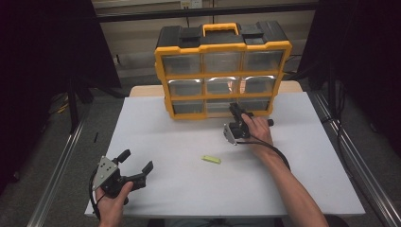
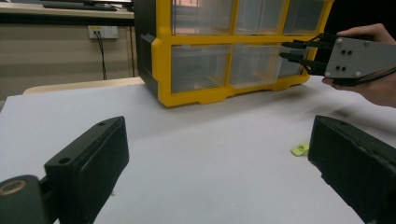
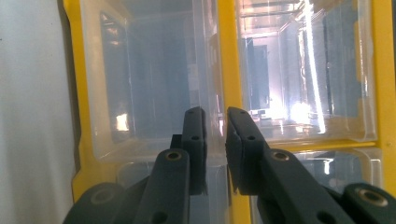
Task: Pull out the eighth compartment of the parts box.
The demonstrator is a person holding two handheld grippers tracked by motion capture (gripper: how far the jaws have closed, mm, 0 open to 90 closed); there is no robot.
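Observation:
A yellow and black drawer organizer (image 1: 222,47) with clear drawers stands at the back of the white table (image 1: 165,142). My right gripper (image 1: 233,108) is turned on its side at the bottom row, near the middle and right drawers. Its jaws (image 3: 215,114) stand narrow, pinched on the clear top lip of a bottom-row drawer (image 3: 149,93). The left gripper view shows the right gripper (image 2: 292,50) with its tips at that drawer front. My left gripper (image 1: 137,160) rests at the front left of the table, jaws wide open (image 2: 219,135) with nothing between them.
A small yellow-green piece (image 1: 211,160) lies on the table between the two hands, also near my left gripper's right jaw (image 2: 300,149). Metal rails run along both sides of the table. A cable trails from the right gripper along the forearm.

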